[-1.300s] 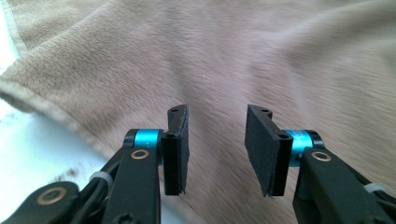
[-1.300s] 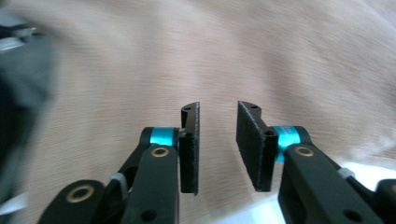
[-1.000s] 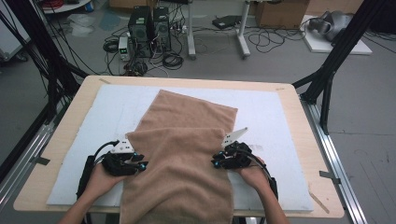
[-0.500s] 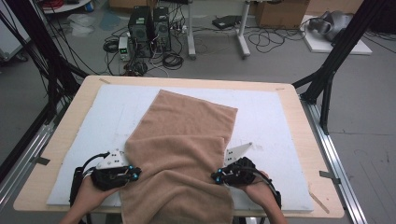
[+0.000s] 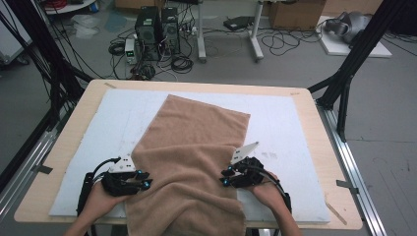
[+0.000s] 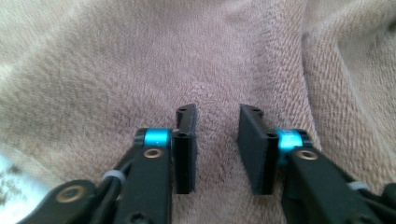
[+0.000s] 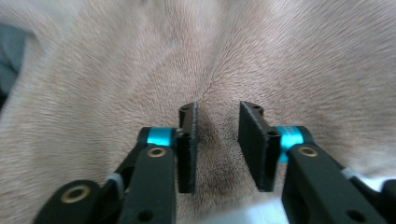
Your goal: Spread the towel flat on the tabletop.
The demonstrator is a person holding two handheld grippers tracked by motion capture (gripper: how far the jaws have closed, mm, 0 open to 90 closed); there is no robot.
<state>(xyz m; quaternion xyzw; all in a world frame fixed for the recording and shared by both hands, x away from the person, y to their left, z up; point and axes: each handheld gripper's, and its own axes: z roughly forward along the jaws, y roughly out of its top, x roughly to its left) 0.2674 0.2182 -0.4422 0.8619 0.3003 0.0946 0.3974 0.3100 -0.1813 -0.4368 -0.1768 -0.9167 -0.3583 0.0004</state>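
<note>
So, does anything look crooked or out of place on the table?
Yes. The brown towel lies askew on the white mat, its far edge slanting. Its near end hangs over the table's front edge, and folds bunch up between the left hand-held gripper and the right hand-held gripper.

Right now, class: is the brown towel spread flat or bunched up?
Bunched at the near end: the towel lies flat farther away, but ridges run between the two sides nearest the person.
</note>
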